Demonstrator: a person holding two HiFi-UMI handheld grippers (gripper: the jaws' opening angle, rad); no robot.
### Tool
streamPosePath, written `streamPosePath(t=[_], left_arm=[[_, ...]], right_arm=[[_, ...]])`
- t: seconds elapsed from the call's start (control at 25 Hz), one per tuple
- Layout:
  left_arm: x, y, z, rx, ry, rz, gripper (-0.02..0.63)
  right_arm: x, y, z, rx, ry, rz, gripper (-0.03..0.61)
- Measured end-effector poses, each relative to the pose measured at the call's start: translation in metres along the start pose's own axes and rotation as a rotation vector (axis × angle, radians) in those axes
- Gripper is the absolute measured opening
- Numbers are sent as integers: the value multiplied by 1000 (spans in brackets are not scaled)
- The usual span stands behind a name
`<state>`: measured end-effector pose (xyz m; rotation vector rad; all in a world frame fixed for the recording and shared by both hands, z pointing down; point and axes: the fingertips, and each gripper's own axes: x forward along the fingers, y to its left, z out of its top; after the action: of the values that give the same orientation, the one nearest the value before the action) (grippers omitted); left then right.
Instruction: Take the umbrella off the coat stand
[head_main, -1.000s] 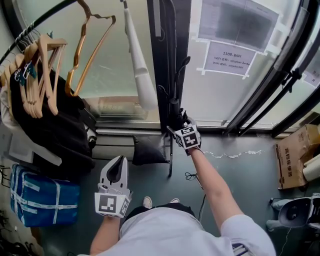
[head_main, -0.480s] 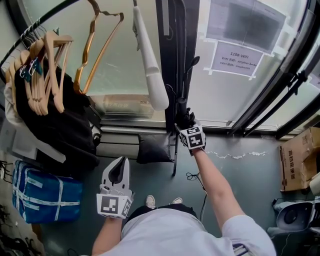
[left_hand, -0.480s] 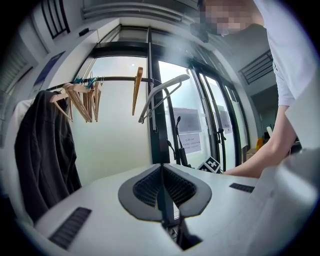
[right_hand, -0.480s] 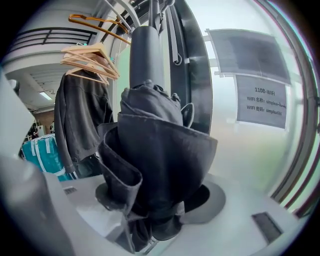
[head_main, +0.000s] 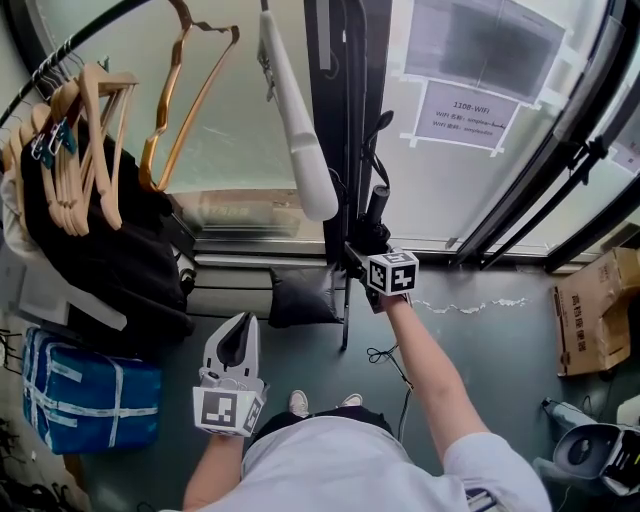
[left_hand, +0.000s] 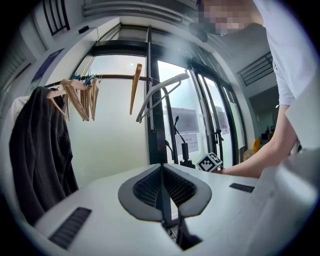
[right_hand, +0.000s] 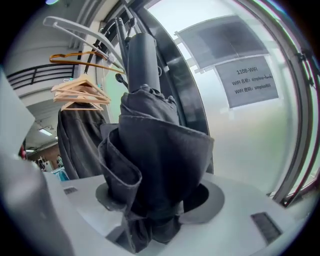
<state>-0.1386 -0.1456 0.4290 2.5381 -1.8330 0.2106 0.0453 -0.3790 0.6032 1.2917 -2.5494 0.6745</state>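
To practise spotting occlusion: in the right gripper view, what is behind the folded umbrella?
Behind the umbrella a black post rises, with wooden hangers and a dark coat to its left. The post's lower part and any hook holding the umbrella are covered.

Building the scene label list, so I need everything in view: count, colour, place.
umbrella: one, black, folded, between the right claw's jaws
coat stand: one, black, by the window
wooden hangers: several, tan, rail at left
coppery hanger: one, beside them
white hanger: one, near the stand
clothing: some, black, under the wooden hangers
bundle: one, blue, floor left
dark bag: one, floor under window
cardboard box: one, brown, floor right
notice: one, white, on the glass
left claw: one, white, jaws together, empty
right claw: one, white, jaws closing on the umbrella
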Motion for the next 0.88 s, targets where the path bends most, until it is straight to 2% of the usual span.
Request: streamPosePath(t=[0.12, 0.48, 0.88], left_arm=[[0, 1, 1, 1, 1, -2, 31], [6, -1, 1, -4, -10, -24, 31], [12, -6, 11, -15, -54, -42, 31]], right_arm=[[-4, 0, 6, -20, -9, -11, 262], [-23, 8, 36, -200, -43, -37, 261], [-49, 14, 65, -249, -81, -48, 261]])
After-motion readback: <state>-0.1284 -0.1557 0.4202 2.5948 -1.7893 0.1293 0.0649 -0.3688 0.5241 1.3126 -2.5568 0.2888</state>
